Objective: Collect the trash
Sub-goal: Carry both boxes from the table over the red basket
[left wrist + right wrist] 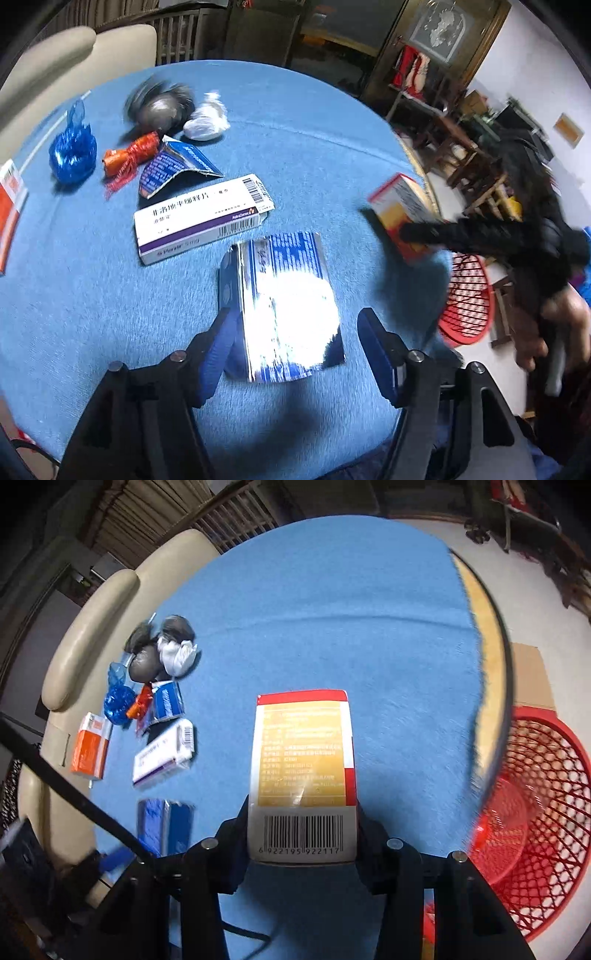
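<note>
Blue cloth: covers the round table (332, 602); all trash lies on it. Landmark = white-and-purple box (201, 218).
My L gripper (295, 354): fingers apart, straddling the blue-and-silver box (284, 306), which lies flat on the cloth just nearer me than the landmark. L finger (218, 350) touches or nearly touches its side; R finger stands clear. Not clamped.
My R gripper (301, 834): clamped on the yellow-and-red box (303, 771), barcode end twd camera, box lifted off the cloth. Seen from L cam, it's to the right of the landmark, at the table rim.
Red basket (535, 812): on the floor beyond the table edge, right of the landmark; mesh sides. Contents can't tell.
Torn blue carton (177, 166): just behind the landmark.
Orange wrapper (129, 155): behind-left of the landmark, beside the torn carton.
Blue foil wrapper (72, 151): further left of that.
Grey lump (162, 107) + white crumpled wad (207, 122): well behind the landmark, touching each other; blurred.
Orange-and-white box (90, 746): left of the landmark, nr cloth edge.
</note>
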Motion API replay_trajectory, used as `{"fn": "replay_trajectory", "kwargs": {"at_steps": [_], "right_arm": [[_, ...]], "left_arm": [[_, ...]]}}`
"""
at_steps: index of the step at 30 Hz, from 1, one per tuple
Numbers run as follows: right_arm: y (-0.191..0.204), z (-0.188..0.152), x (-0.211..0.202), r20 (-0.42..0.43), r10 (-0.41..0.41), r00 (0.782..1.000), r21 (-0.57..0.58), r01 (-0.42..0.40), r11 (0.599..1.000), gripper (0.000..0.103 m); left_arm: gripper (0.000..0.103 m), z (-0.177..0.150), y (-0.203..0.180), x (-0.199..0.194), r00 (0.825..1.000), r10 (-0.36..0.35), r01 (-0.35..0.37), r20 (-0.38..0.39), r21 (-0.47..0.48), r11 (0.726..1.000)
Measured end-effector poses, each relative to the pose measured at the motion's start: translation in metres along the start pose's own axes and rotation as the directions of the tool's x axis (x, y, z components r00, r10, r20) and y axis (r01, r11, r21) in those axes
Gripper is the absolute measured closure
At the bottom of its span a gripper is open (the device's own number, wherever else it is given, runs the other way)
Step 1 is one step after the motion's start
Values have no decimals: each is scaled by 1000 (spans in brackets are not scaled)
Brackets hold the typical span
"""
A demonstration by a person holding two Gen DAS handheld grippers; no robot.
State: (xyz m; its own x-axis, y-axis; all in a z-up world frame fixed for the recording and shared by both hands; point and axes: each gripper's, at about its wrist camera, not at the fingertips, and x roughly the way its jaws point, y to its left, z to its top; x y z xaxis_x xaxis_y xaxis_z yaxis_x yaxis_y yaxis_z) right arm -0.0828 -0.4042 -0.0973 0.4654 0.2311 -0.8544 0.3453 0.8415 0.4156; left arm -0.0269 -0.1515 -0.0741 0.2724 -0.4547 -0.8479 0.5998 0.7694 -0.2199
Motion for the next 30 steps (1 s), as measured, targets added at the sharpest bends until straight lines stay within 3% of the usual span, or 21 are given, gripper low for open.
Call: {"fn": "replay_trajectory", "kwargs": {"at_steps": [5,7,10,19,30], "right_arm": [[-11,-23,-12,24,13,1000,-22,-13,1000,54],[-17,-28,-17,33,18,999,-31,-17,999,54],[-21,-35,-24,65,44,997,-36,-42,998,54],[-32,-49,-37,161,68,985,-33,-64,997,54],[-64,-66,-74,285,79,955,21,-88,996,54]], "left_arm": [[34,4,-3,19,995,95,-96,-38,-25,995],[35,3,-4,19,994,111,-111,-19,-35,993],[43,3,-6,15,991,132,-132,3,-34,991],[45,9,-36,-2,990,120,-122,68,26,992],[45,24,-93,-31,967,171,-197,187,130,972]]}}
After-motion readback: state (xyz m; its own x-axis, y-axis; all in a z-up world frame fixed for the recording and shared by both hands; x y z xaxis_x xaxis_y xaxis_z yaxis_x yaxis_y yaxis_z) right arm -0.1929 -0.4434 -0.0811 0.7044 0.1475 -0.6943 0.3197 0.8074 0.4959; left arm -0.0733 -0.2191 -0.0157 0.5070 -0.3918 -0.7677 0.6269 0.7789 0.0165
